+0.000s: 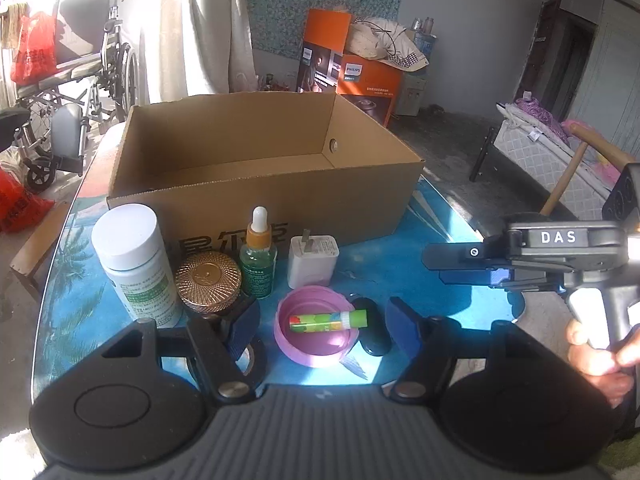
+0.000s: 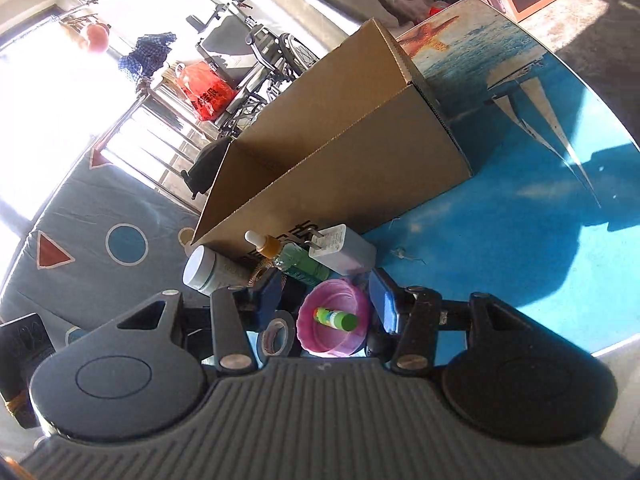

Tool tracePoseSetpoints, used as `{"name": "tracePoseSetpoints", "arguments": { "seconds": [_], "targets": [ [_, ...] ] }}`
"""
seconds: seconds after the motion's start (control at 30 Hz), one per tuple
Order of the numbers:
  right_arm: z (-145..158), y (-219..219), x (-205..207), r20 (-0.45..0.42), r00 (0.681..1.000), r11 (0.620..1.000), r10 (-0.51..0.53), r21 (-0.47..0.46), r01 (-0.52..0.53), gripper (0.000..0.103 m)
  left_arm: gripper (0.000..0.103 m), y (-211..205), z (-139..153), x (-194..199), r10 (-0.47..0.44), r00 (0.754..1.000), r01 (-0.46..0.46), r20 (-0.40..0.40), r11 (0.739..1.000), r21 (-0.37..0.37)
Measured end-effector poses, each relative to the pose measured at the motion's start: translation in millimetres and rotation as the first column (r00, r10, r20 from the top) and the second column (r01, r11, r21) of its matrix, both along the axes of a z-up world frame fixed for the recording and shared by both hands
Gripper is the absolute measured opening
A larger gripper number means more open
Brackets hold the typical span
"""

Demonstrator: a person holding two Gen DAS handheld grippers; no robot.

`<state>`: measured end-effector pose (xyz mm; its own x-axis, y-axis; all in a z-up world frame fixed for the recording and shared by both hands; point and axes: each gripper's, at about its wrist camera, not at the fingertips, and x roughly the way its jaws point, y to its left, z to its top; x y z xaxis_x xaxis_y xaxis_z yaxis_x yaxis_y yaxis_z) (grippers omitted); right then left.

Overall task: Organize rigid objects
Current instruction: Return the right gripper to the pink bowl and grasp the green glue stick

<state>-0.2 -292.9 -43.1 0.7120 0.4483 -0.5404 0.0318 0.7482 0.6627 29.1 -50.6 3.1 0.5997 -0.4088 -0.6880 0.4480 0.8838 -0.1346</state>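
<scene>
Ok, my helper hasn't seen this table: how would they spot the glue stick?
Find the cardboard box on the blue table. In front of it sits a pink lid; the glue stick lies inside, green with a fruit-printed label.

One cardboard box (image 1: pixel 264 160), two bottles, one white (image 1: pixel 134 264) and one dropper (image 1: pixel 258 256), one charger (image 1: pixel 313 260), one pink bowl (image 1: pixel 316 332), one glue stick (image 1: pixel 328 319).

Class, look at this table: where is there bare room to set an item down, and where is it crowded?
Free: the blue tabletop right of the white charger, bordered by the cardboard box behind. The box floor looks bare too. Crowded: the front row, white bottle, gold jar, dropper bottle, pink bowl.
</scene>
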Motion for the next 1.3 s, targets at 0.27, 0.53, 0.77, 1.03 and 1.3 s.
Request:
{"name": "tracePoseSetpoints", "arguments": {
  "seconds": [0.27,0.53,0.77,1.03,1.3],
  "targets": [
    [-20,-2,6,-0.046,0.999,0.999,0.029,-0.019,-0.030,0.048,0.070,-48,-22,-2,-0.084,0.996,0.078,0.035,0.986,0.150],
    [-15,17,19,-0.046,0.990,0.991,0.133,-0.007,-0.134,0.038,0.061,-64,-35,5,-0.134,0.990,0.117,0.053,0.963,0.243],
    [-24,30,34,-0.088,0.979,0.983,0.182,0.020,-0.181,0.028,0.044,-62,-44,21,-0.148,0.989,0.141,0.012,0.962,0.235],
    [-28,38,47,-0.109,0.974,0.980,0.200,0.036,-0.197,0.020,0.026,-57,-52,31,-0.140,0.990,0.143,-0.027,0.973,0.180],
    [-25,45,57,-0.112,0.978,0.984,0.178,0.008,-0.178,0.018,0.025,-46,-51,36,-0.128,0.992,0.128,-0.013,0.980,0.149]
  ]
}}
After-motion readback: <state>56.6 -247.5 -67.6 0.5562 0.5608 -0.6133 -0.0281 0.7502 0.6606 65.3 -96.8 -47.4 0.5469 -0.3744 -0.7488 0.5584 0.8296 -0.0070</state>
